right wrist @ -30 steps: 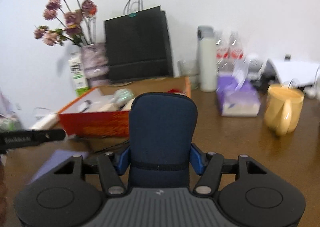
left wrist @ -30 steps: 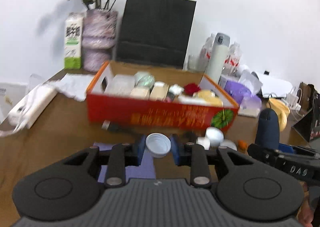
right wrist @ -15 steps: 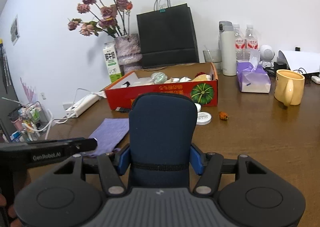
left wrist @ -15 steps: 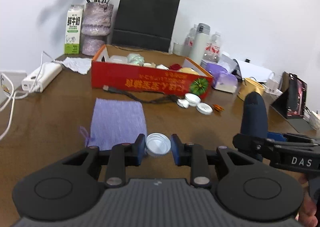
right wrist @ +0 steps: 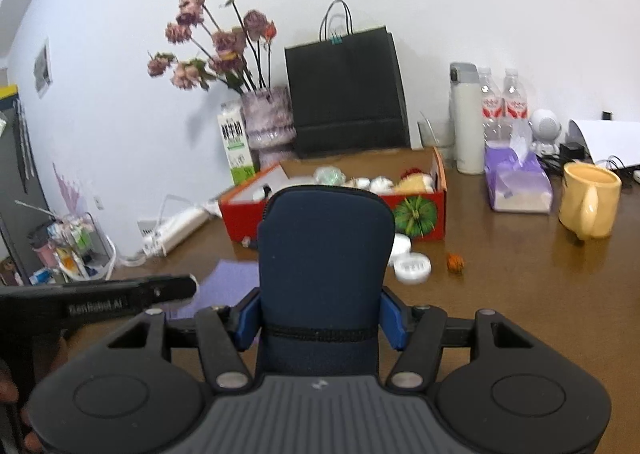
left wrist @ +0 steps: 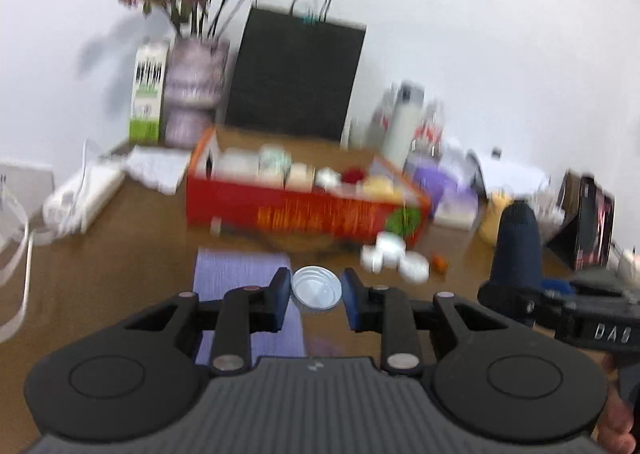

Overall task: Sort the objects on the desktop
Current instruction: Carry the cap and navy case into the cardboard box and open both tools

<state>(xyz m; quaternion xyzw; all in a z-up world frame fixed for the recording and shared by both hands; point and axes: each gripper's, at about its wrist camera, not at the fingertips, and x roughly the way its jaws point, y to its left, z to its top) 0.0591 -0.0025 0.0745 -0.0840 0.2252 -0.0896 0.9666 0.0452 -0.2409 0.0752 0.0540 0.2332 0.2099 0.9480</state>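
Left tool (left wrist: 316,296) clamped on white lid (left wrist: 317,288); right tool (right wrist: 320,320) clamped on navy pouch (right wrist: 324,254), above bench (right wrist: 540,294).

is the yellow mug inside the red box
No, the yellow mug stands on the bare table, apart from the red box.

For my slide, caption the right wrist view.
Right gripper holds a blue pouch upright above the desk, facing the red box.
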